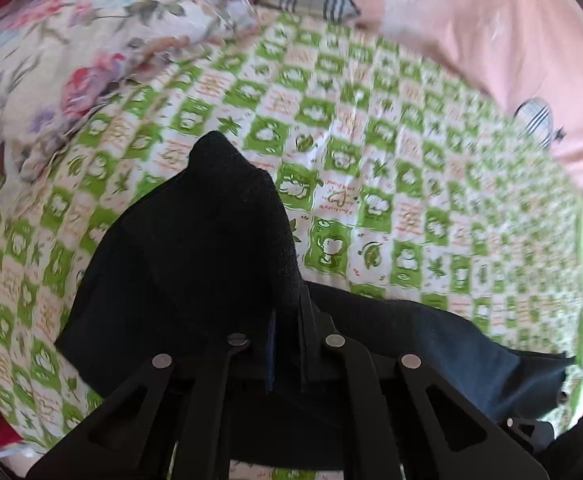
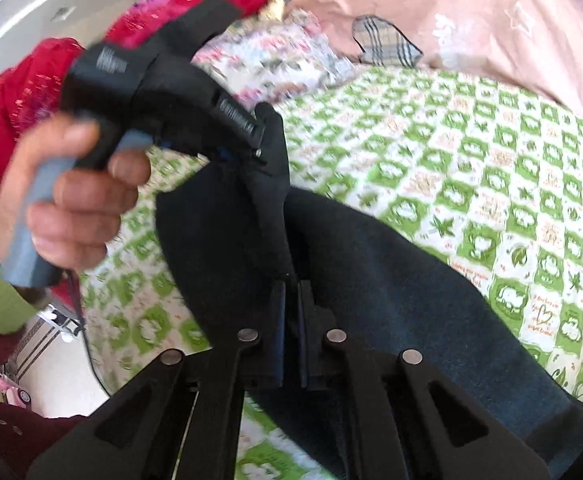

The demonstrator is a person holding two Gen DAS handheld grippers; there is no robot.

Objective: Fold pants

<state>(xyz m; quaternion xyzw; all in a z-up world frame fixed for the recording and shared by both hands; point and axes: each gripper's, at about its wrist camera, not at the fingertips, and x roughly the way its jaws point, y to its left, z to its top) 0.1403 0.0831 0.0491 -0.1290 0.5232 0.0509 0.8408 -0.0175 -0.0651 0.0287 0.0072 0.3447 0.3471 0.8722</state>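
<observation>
The dark navy pants point(image 1: 187, 248) hang over the green-and-white patterned bedsheet point(image 1: 411, 184). My left gripper point(image 1: 287, 320) is shut on the pants' edge and holds it lifted; the cloth bunches up over the fingers and trails right. In the right wrist view my right gripper point(image 2: 291, 304) is shut on the pants point(image 2: 391, 300), with a fold rising between the fingers. The left gripper point(image 2: 257, 148), held in a hand point(image 2: 71, 200), shows at upper left there, also clamped on the same cloth close by.
A floral quilt point(image 1: 63, 60) lies bunched at the bed's far left. A pink pillow point(image 1: 491, 28) with plaid patches sits at the far right. The bedsheet point(image 2: 491, 160) stretches out to the right. The person's red sleeve point(image 2: 19, 92) is at the left, with floor below.
</observation>
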